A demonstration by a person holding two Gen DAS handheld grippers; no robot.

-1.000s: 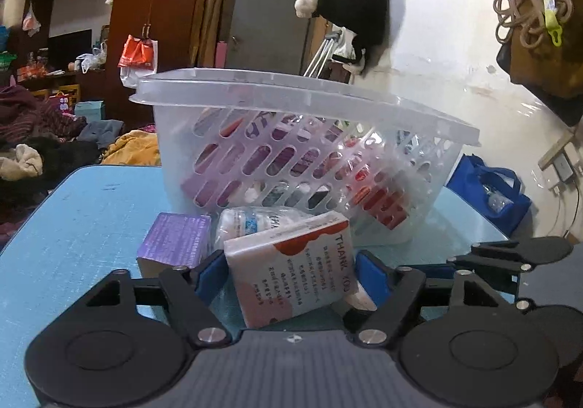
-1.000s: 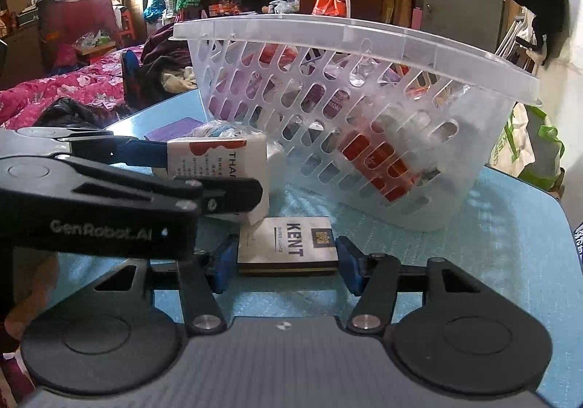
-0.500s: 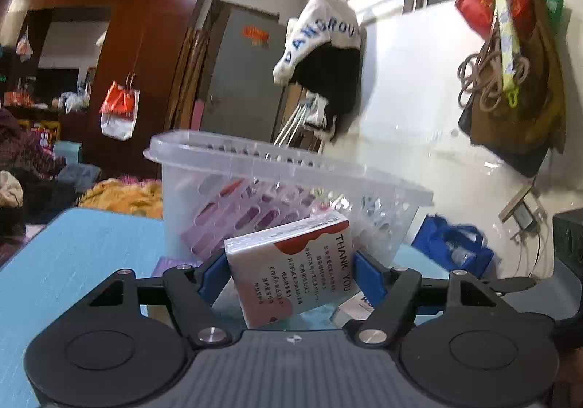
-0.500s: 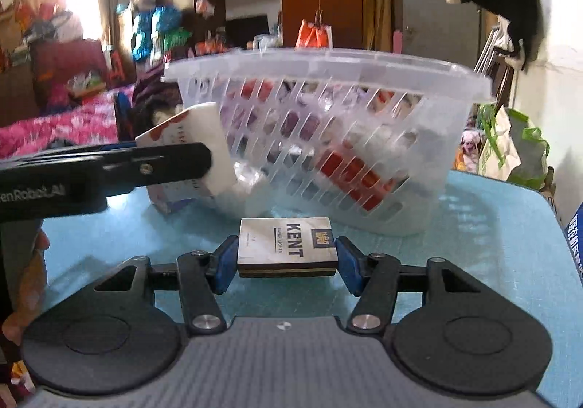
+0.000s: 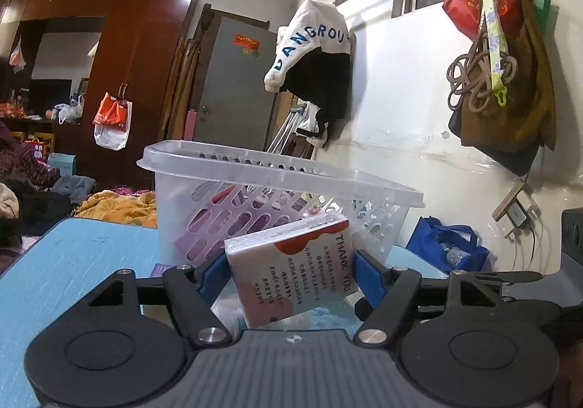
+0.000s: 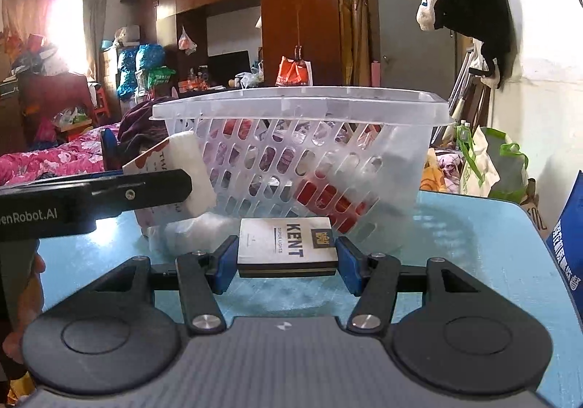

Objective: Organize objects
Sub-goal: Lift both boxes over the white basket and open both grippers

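White-red tissue pack (image 5: pixel 291 269) tilted, lifted off worktop; KENT cigarette box (image 6: pixel 286 250) level, face up; clear slotted basket (image 6: pixel 298 152) part-filled, behind both.

Dark wooden wardrobe (image 5: pixel 120 54) ahead-left of the tongs; grey door (image 5: pixel 233 87) ahead; white wall (image 5: pixel 411 116) right; curtained bright window (image 6: pixel 69 28) far left.

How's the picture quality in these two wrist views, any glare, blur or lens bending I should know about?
Left wrist view: sharp on the tissue pack in the left gripper; fisheye bends the wall and wardrobe. Right wrist view: the curtained window is blown out, the table shows soft glare, the KENT box in the right gripper reads clearly, and the basket is slightly hazy.
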